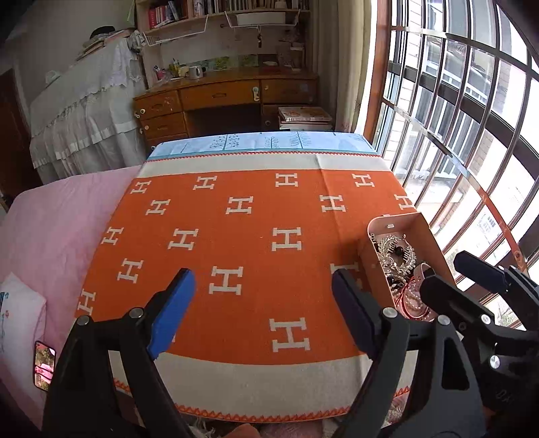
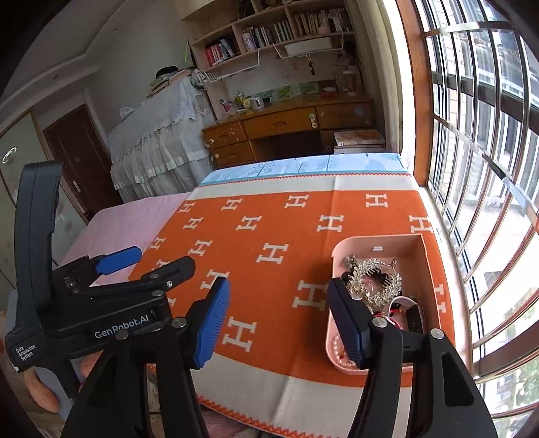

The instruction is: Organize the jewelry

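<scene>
A pink open box sits on the right side of an orange blanket with white H marks. It holds a silver leaf hair comb, a pearl strand, a pink watch strap and other tangled pieces. My left gripper is open and empty above the blanket, left of the box; it also shows in the right wrist view. My right gripper is open and empty, its right finger over the box's near left edge; it also shows in the left wrist view.
The blanket lies on a bed with a pink sheet. A barred window runs along the right. A wooden desk and bookshelves stand beyond the bed. A phone lies at the left edge.
</scene>
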### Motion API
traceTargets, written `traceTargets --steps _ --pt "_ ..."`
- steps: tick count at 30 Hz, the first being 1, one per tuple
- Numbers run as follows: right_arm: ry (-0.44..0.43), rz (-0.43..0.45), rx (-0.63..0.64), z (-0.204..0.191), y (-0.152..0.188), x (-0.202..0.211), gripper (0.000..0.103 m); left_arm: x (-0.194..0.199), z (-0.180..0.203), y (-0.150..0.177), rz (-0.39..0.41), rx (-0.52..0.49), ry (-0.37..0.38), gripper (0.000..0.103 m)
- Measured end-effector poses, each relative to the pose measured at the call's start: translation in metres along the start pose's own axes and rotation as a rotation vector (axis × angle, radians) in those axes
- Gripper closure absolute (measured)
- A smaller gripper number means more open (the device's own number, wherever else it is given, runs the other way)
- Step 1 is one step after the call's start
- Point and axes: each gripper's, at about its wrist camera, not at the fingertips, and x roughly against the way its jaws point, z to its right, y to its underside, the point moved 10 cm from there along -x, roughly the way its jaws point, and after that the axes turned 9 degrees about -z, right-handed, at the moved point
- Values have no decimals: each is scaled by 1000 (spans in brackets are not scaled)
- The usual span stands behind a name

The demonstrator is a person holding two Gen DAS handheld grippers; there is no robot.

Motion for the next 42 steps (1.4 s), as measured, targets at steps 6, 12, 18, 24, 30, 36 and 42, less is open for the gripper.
traceTargets --steps 6,12,18,24,30,36,42 --pt "1 42 2 -16 -12 21 29 15 -3 -1 21 0 4 21" --pt "17 55 15 -26 -17 31 28 22 -8 -5 41 6 1 21" --pt "21 58 7 -27 -21 30 27 24 -11 -7 47 9 7 21" --pt "23 53 2 -26 -21 27 27 23 -14 -9 43 13 12 21" --pt "26 50 -4 -24 -21 22 27 23 -15 -9 42 13 13 21" --pt "24 44 -13 -23 -20 16 27 17 -16 -10 32 10 13 21" --pt "25 35 -26 -21 -17 10 27 9 -16 -10 23 5 16 21"
